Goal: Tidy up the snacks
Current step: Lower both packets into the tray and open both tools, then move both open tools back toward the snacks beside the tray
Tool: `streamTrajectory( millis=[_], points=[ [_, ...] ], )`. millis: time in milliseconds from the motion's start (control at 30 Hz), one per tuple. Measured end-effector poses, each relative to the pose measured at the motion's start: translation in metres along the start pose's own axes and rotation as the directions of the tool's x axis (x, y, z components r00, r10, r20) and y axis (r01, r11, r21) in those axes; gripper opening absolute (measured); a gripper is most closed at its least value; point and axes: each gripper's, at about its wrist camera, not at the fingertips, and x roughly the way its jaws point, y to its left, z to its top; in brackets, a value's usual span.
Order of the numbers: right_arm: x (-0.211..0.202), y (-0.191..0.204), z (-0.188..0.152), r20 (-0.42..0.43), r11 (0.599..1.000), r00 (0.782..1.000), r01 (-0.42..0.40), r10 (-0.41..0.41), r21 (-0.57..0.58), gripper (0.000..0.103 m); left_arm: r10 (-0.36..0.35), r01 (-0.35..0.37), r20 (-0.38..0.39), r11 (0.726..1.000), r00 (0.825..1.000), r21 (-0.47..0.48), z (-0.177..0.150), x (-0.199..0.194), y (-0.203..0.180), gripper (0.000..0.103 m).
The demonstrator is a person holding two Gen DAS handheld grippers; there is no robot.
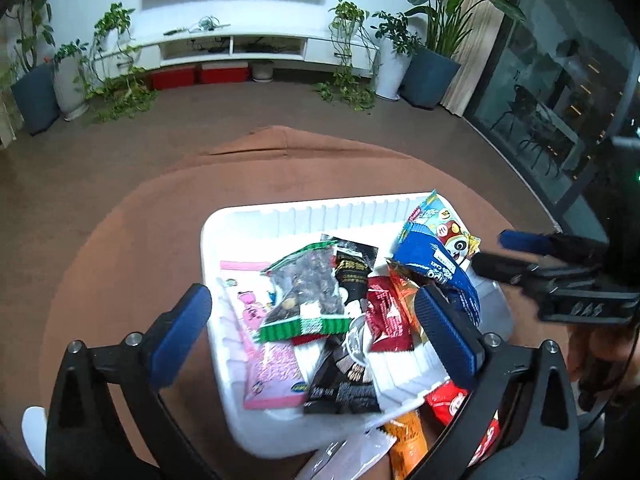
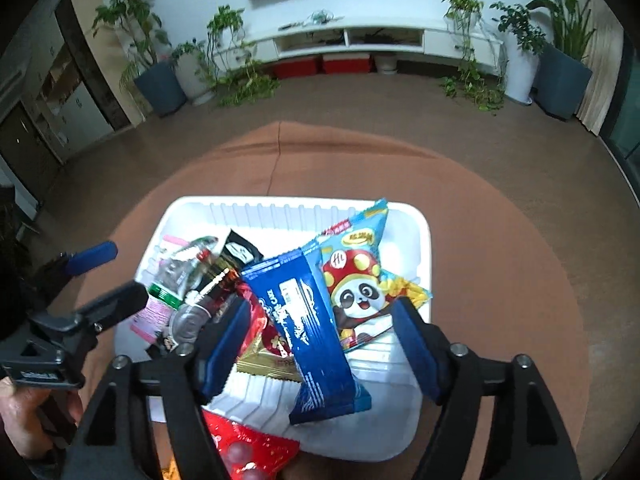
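A white tray (image 1: pixel 208 240) on the round brown table (image 1: pixel 120 260) holds several snack packets. Among them are a pink one (image 1: pixel 268 368), a green-edged clear bag of dark nuts (image 1: pixel 308 292), a black one (image 1: pixel 344 384) and a red one (image 1: pixel 388 316). My left gripper (image 1: pixel 316 328) hangs open above these, gripping nothing. On the tray's right side my right gripper (image 2: pixel 320 350) is open over a blue packet (image 2: pixel 312 332). That packet lies loose between its fingers, beside a panda packet (image 2: pixel 360 280). Each gripper shows in the other's view, the right gripper (image 1: pixel 490 250) and the left gripper (image 2: pixel 120 272).
Loose packets lie off the tray's near edge: a red one (image 2: pixel 248 448), an orange one (image 1: pixel 408 440) and a pale one (image 1: pixel 348 452). A person's hand (image 2: pixel 24 408) holds the left gripper. Beyond the table are brown floor, potted plants (image 1: pixel 432 72) and a white TV cabinet (image 1: pixel 260 44).
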Motion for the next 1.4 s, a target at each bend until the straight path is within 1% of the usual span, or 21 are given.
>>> streamTrajectory(
  millis=[100,167,267,400,467,567,600,733,833,933,1067,1200,1233,1267,1333,1367,1400],
  points=[
    [-0.017,-0.006,-0.003,0.045,0.998,0.998,-0.040,0.038,0.045,0.086,0.020,-0.020,0.001,0.999,1.000,0.037,-0.007,-0.012,-0.003,0.103],
    [-0.028,-0.008,-0.008,0.068,0.996,0.996,-0.064,0.060,0.062,0.090,0.029,-0.028,-0.019,0.997,0.999,0.067,-0.017,-0.018,-0.006,0.103],
    [-0.041,-0.008,-0.019,0.087,0.992,0.992,-0.099,0.093,0.073,0.090,0.050,-0.045,-0.046,0.993,0.998,0.105,-0.033,-0.024,-0.011,0.103],
    [-0.062,-0.010,-0.040,0.110,0.987,0.987,-0.128,0.118,0.092,0.090,0.072,-0.062,-0.057,0.984,0.996,0.169,-0.063,-0.035,-0.014,0.103],
    [-0.072,-0.011,-0.052,0.118,0.985,0.985,-0.139,0.127,0.103,0.090,0.060,-0.044,-0.072,0.978,0.996,0.203,-0.078,-0.039,-0.016,0.103],
    [-0.083,-0.012,-0.074,0.126,0.981,0.984,-0.145,0.129,0.131,0.090,0.006,0.021,-0.118,0.973,0.993,0.231,-0.096,-0.040,-0.018,0.103],
    [-0.087,-0.014,-0.079,0.130,0.979,0.983,-0.149,0.131,0.140,0.090,-0.001,0.033,-0.133,0.970,0.991,0.241,-0.100,-0.039,-0.018,0.103],
    [-0.097,-0.016,-0.103,0.143,0.973,0.981,-0.157,0.133,0.170,0.090,0.025,0.031,-0.196,0.960,0.980,0.278,-0.117,-0.032,-0.016,0.103],
    [-0.101,-0.013,-0.118,0.145,0.975,0.982,-0.148,0.124,0.168,0.090,0.027,0.040,-0.221,0.955,0.975,0.295,-0.123,-0.027,-0.014,0.103],
    [-0.100,-0.012,-0.132,0.130,0.971,0.983,-0.154,0.131,0.181,0.090,0.040,0.042,-0.242,0.946,0.969,0.323,-0.127,-0.019,-0.017,0.103],
    [-0.096,-0.013,-0.146,0.114,0.967,0.984,-0.158,0.137,0.200,0.089,-0.010,0.100,-0.270,0.942,0.963,0.322,-0.128,-0.012,-0.018,0.102],
    [-0.091,-0.013,-0.154,0.093,0.964,0.984,-0.169,0.153,0.207,0.088,-0.024,0.122,-0.294,0.940,0.956,0.320,-0.127,-0.004,-0.021,0.101],
    [-0.090,-0.013,-0.156,0.090,0.964,0.984,-0.170,0.154,0.206,0.086,-0.025,0.126,-0.300,0.939,0.953,0.321,-0.127,-0.001,-0.022,0.100],
    [-0.089,-0.012,-0.157,0.088,0.964,0.984,-0.170,0.154,0.207,0.085,-0.025,0.129,-0.307,0.938,0.951,0.323,-0.127,0.002,-0.023,0.098],
    [-0.089,-0.012,-0.158,0.085,0.963,0.984,-0.170,0.156,0.208,0.084,-0.019,0.131,-0.328,0.937,0.944,0.324,-0.127,0.009,-0.023,0.091],
    [-0.088,-0.012,-0.159,0.083,0.963,0.984,-0.172,0.157,0.209,0.083,-0.018,0.132,-0.336,0.938,0.942,0.321,-0.127,0.013,-0.023,0.085],
    [-0.088,-0.011,-0.159,0.082,0.963,0.984,-0.173,0.159,0.208,0.083,-0.016,0.128,-0.328,0.938,0.945,0.323,-0.127,0.013,-0.023,0.084]
  ],
)
